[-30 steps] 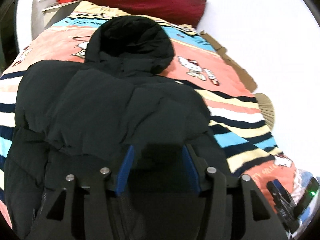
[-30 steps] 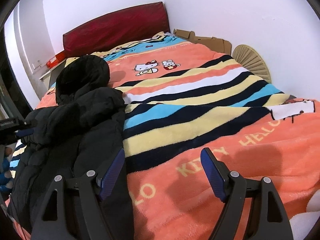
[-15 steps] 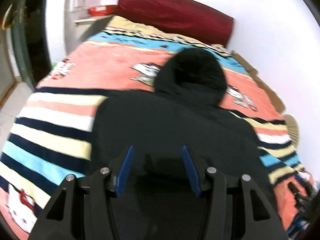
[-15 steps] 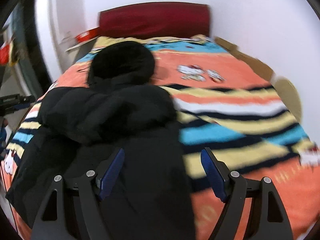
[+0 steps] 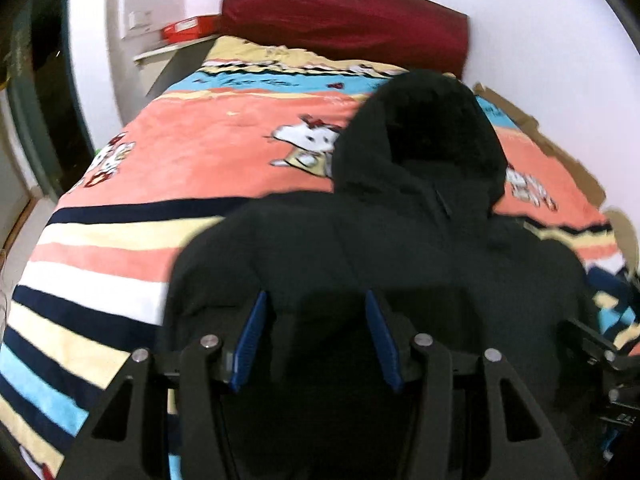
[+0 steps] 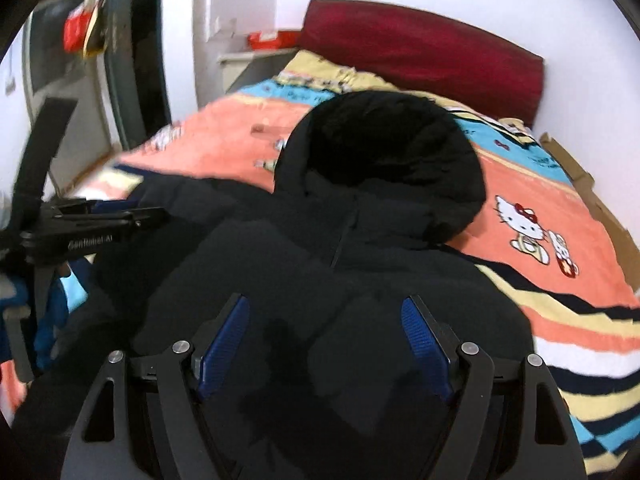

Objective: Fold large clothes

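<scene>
The black hooded jacket [image 5: 400, 264] lies on the striped cartoon blanket [image 5: 208, 160] that covers the bed, hood [image 6: 384, 160] toward the dark red headboard cushion [image 5: 344, 20], body toward the cameras. The sleeves appear to be laid in over the chest, forming a thick ridge across the upper body; motion blur and the uniform black fabric make the layer edges hard to confirm.

The left gripper [image 5: 316, 336] is over the lower body of the jacket, fingers parted with a moderate gap and nothing visibly between the blue pads [image 5: 250, 336]. The right gripper [image 6: 326, 340] is over the same area from the other side, fingers spread wider, also empty. Contact with the fabric cannot be determined in either view.

Step in hand, as judged: take hold of the lower part of the jacket for the next fold toward the hood.

Recommended procedure:
- Place each gripper near one lower corner, well apart, so the fold line runs straight across the body.
- Seat the pads over all padded layers before closing; a grip on the outer shell alone is likely to slip or drag.
- Lift both sides together and level.
- Expect the filling to spring back; press the fold flat before release.

A red box [image 5: 182, 32] rests on the shelf [image 5: 172, 50] beside the headboard, and cardboard [image 6: 592, 200] lines the wall side of the bed.
</scene>
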`<state>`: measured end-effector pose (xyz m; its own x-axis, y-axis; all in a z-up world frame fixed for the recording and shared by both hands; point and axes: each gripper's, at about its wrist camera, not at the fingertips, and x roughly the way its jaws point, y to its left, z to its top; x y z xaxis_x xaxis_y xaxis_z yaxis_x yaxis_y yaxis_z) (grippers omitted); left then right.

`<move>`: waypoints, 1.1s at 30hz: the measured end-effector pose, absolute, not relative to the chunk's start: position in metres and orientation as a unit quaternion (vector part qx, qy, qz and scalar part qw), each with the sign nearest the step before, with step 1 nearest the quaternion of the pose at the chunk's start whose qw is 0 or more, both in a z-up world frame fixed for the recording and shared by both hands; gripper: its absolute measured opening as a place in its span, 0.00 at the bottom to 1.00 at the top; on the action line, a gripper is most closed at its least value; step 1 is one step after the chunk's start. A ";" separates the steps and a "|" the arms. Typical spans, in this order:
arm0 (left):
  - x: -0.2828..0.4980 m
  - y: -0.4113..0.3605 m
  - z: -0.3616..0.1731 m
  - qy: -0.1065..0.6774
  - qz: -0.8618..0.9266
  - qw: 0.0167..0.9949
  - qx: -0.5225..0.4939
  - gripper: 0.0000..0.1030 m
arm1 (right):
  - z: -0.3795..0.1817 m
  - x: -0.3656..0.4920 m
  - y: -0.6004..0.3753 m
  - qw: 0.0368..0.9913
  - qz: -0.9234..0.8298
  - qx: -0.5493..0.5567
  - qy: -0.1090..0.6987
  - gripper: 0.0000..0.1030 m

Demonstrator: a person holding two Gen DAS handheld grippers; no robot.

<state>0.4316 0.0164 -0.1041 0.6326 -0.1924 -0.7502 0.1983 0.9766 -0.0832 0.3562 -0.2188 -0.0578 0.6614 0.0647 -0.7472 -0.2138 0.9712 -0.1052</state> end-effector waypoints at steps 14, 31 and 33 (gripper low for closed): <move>0.408 0.017 -0.133 0.410 -0.105 0.906 -0.016 0.51 | -0.099 0.338 -0.251 0.902 0.066 -0.118 0.411 0.78; 0.384 -0.002 -0.123 0.408 -0.113 0.906 0.018 0.51 | -0.097 0.323 -0.268 0.902 0.054 -0.143 0.403 0.78; 0.384 0.000 -0.122 0.412 -0.114 0.904 0.011 0.51 | -0.098 0.323 -0.270 0.902 0.054 -0.141 0.405 0.78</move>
